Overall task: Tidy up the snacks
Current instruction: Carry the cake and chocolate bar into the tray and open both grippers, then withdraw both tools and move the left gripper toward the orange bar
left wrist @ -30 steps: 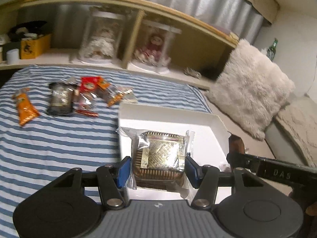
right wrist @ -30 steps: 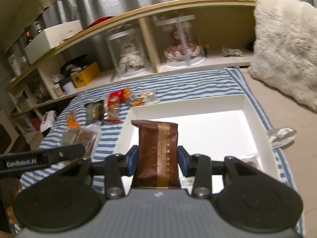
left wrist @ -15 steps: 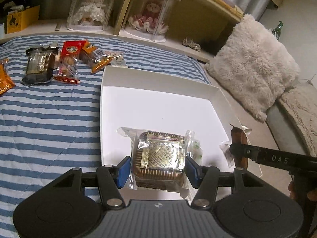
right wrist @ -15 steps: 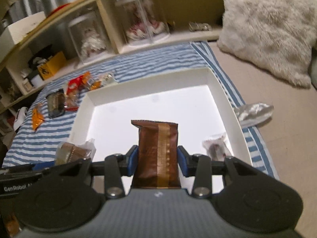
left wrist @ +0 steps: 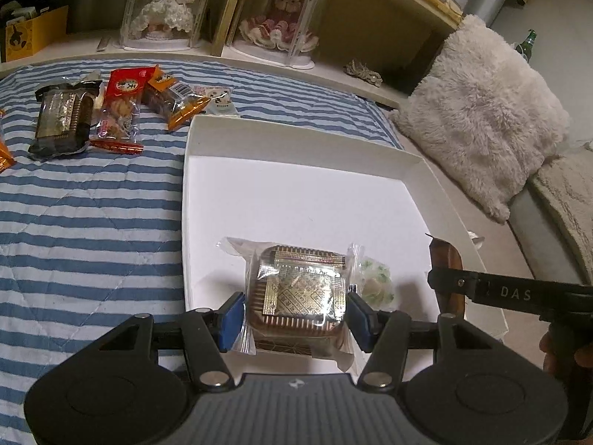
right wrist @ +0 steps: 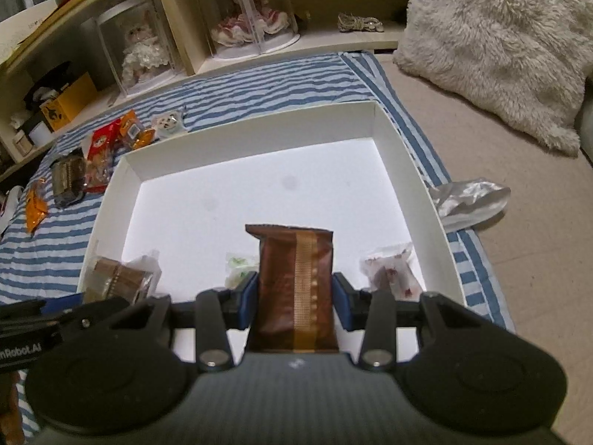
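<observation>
Looking along the left gripper (left wrist: 294,317), its blue pads are clamped on a clear-wrapped gold-patterned cake (left wrist: 298,293), held low over the near end of the white box (left wrist: 422,170); a green-and-white sweet (left wrist: 376,278) already lies inside, while four packets (left wrist: 111,111) wait on the striped bedspread (left wrist: 92,215). From the right wrist, the right gripper (right wrist: 294,298) pinches a brown wrapper (right wrist: 294,282) above the same box, beside a reddish sweet (right wrist: 391,272). By my judgement, sorting is under halfway.

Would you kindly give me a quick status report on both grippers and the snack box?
Left gripper shut on gold square snack. Right gripper shut on brown packet. Both over white box. Two small snacks already inside; nothing blocking.
</observation>
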The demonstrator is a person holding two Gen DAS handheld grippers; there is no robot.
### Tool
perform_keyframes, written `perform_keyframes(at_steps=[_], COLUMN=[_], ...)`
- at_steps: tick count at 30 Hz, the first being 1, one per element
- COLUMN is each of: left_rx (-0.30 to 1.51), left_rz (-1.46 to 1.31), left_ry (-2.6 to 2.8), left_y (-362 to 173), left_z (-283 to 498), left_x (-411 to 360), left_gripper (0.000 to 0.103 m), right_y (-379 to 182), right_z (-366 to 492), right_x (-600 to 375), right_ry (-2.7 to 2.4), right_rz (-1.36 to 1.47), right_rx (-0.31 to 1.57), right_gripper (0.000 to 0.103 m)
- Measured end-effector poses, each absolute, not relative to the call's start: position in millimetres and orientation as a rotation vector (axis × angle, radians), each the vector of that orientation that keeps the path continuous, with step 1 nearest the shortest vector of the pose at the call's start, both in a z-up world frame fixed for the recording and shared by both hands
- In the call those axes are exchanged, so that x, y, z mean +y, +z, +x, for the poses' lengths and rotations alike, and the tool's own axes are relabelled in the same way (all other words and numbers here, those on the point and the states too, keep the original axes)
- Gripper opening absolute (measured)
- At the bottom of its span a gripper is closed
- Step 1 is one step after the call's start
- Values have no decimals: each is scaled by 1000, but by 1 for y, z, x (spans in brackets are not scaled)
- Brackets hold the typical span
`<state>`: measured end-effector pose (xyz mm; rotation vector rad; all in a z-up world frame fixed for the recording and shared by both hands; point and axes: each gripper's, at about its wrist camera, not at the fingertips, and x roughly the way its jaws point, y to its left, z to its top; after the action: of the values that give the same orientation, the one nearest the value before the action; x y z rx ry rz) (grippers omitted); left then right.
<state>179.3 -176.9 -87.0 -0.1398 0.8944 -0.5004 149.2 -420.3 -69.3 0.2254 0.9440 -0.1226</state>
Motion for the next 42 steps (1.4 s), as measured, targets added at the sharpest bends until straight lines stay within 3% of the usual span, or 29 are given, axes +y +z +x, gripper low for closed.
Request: perform_keyframes(at_steps=[7, 11, 13, 16, 28, 33, 42], left_rx=[896, 891, 881, 881, 902, 907, 905], left_rz=[-139, -142, -131, -97, -2, 3, 21], left_ry=[-506, -517, -516, -507, -442, -426, -373], left_y=[-93, -88, -83, -77, -64, -62, -59], left_z=[186, 184, 182, 178, 167, 162, 154], left_x=[-183, -180, -178, -178, -170, -166, -150], left_gripper=[62, 76, 84, 85, 102, 103, 103], right_y=[-71, -74, -74, -72, -66, -64, -61], right_z=[153, 156, 157, 156, 135, 130, 123], right_x=[-423, -423, -423, -423, -411, -404, -400], right_ry=[-118, -116, -125, -125, -117, -97, -114], right_rz=[243, 234, 232, 245, 169, 155, 153], right_rx=[922, 922, 929, 949, 993, 992, 1005], right_gripper=[48, 51, 61, 73, 95, 102, 102])
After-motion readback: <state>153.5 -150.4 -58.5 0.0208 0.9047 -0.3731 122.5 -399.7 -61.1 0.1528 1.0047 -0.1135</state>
